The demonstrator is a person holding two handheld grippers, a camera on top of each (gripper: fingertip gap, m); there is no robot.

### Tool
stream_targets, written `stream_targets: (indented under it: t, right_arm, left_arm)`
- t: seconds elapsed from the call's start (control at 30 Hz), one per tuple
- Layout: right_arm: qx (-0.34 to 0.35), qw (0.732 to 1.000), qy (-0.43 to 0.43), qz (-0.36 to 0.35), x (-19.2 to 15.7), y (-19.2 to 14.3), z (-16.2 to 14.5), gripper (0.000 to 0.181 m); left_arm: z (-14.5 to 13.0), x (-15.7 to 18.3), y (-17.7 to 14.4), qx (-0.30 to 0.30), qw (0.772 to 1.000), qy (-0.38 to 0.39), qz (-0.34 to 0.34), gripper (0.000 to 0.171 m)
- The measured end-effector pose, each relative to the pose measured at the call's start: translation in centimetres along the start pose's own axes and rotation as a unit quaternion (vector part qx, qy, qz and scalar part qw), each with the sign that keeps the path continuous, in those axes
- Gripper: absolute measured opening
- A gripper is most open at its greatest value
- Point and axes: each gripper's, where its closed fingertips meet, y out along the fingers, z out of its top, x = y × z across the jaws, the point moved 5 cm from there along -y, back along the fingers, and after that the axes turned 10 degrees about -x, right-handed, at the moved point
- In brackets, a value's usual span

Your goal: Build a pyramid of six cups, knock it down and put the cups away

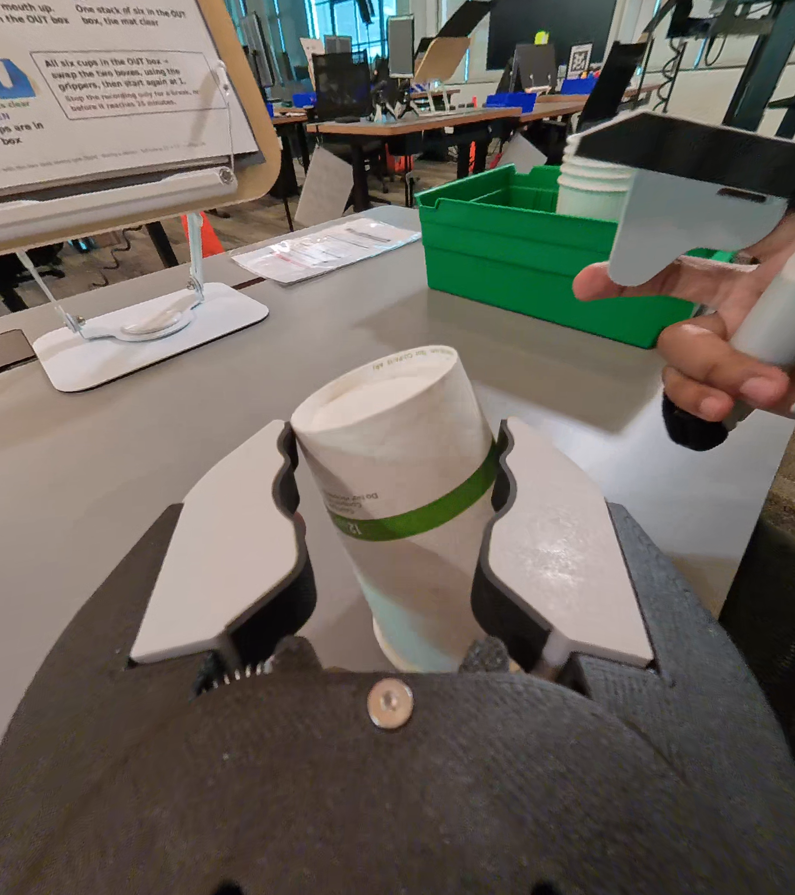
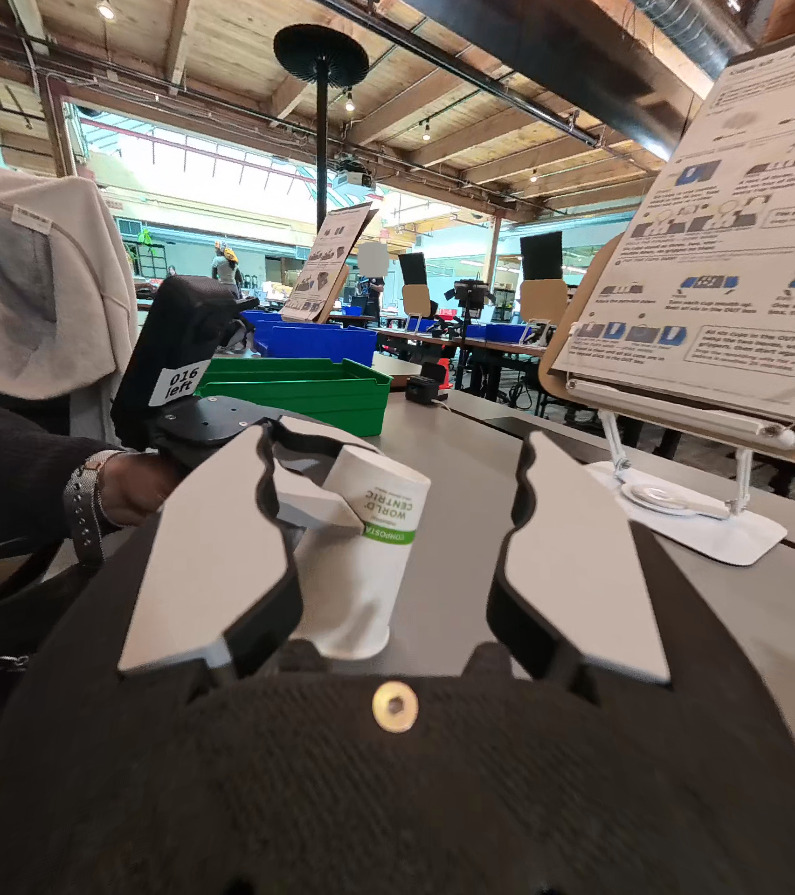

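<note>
- Left wrist view: the left gripper [image 1: 395,465] is clamped on a white paper cup with a green band [image 1: 400,484], its fingers closed against the cup's sides at the band.
- The cup is upside down, base up and away from the camera, mouth down toward the grey bench [image 1: 95,484]; its long axis leans off vertical, the base tipped to the right in this view.
- Printed writing runs on the green band, on the wall just above it and round the base rim, all inverted.
- Right wrist view: the right gripper [image 2: 395,489] is spread wide with nothing between its fingers, hovering near the same cup [image 2: 376,532], which shows in the gap beyond them, gripped by the left gripper [image 2: 318,479] from the left.
- A white sticker with writing [image 2: 180,381] sits on the left gripper's black body; a hand [image 2: 133,489] with a grey wristband holds it.
- An open green plastic bin [image 1: 506,252] stands on the bench at the far right of the left wrist view, holding a stack of white cups [image 1: 589,189]; the right gripper [image 1: 695,193] and the hand [image 1: 724,348] holding it partly hide it.
- A second green plastic bin [image 2: 298,392] shows past the left gripper; its contents cannot be seen.
- A printed instruction sheet on a tan board with a white stand [image 1: 95,97] rises at the bench's far left; a clear sleeve of papers [image 1: 327,247] lies flat beside the bin.
</note>
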Motion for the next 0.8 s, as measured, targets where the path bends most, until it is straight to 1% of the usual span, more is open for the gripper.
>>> stream_targets:
  t: [0.13, 0.23, 0.33, 0.4, 0.47, 0.53, 0.6, 0.67, 0.7, 0.73, 0.8]
  right_arm:
    - [-0.027, 0.999, 0.014, 0.012, 0.1, 0.3, -0.7, 0.097]
    - [-0.057, 0.998, -0.003, 0.021, -0.6, 0.8, -1.5, 0.098]
    - [-0.105, 0.994, -0.01, 0.029, -1.2, 1.6, -2.8, 0.101]
    - [-0.129, 0.991, 0.018, 0.035, -1.3, 1.9, -3.3, 0.104]
    - [-0.133, 0.988, 0.063, 0.038, -1.2, 2.2, -3.4, 0.106]
    - [-0.126, 0.987, 0.098, 0.034, -0.8, 2.2, -3.3, 0.104]
    - [-0.123, 0.988, 0.093, 0.023, -0.5, 2.0, -3.2, 0.102]
    - [-0.124, 0.99, 0.064, 0.009, -0.2, 1.9, -3.3, 0.097]
    - [-0.126, 0.991, 0.048, 0.0, -0.2, 1.8, -3.3, 0.094]
    - [-0.129, 0.991, 0.033, -0.009, -0.1, 1.8, -3.4, 0.092]
    - [-0.134, 0.991, 0.009, -0.024, -0.1, 1.8, -3.4, 0.09]
  left_arm:
    - [0.0, -1.0, -0.2, 0.001, 0.999, -0.034, -0.001, 0.079]
    - [0.4, -1.5, -0.6, 0.02, 0.996, -0.081, -0.015, 0.079]
    - [1.2, -1.7, -1.2, 0.056, 0.99, -0.126, -0.04, 0.079]
    - [1.7, -2.0, -1.7, 0.089, 0.983, -0.154, -0.053, 0.079]
    - [2.3, -2.5, -2.4, 0.127, 0.971, -0.193, -0.066, 0.079]
    - [2.7, -3.1, -3.0, 0.159, 0.951, -0.248, -0.091, 0.079]
    - [2.7, -3.8, -3.4, 0.178, 0.925, -0.313, -0.12, 0.079]
    - [2.7, -4.4, -3.7, 0.192, 0.902, -0.359, -0.144, 0.079]
    - [2.6, -4.6, -3.7, 0.197, 0.896, -0.369, -0.15, 0.079]
    - [2.7, -4.7, -3.8, 0.197, 0.895, -0.37, -0.154, 0.079]
    - [2.8, -4.3, -3.8, 0.194, 0.9, -0.354, -0.166, 0.078]
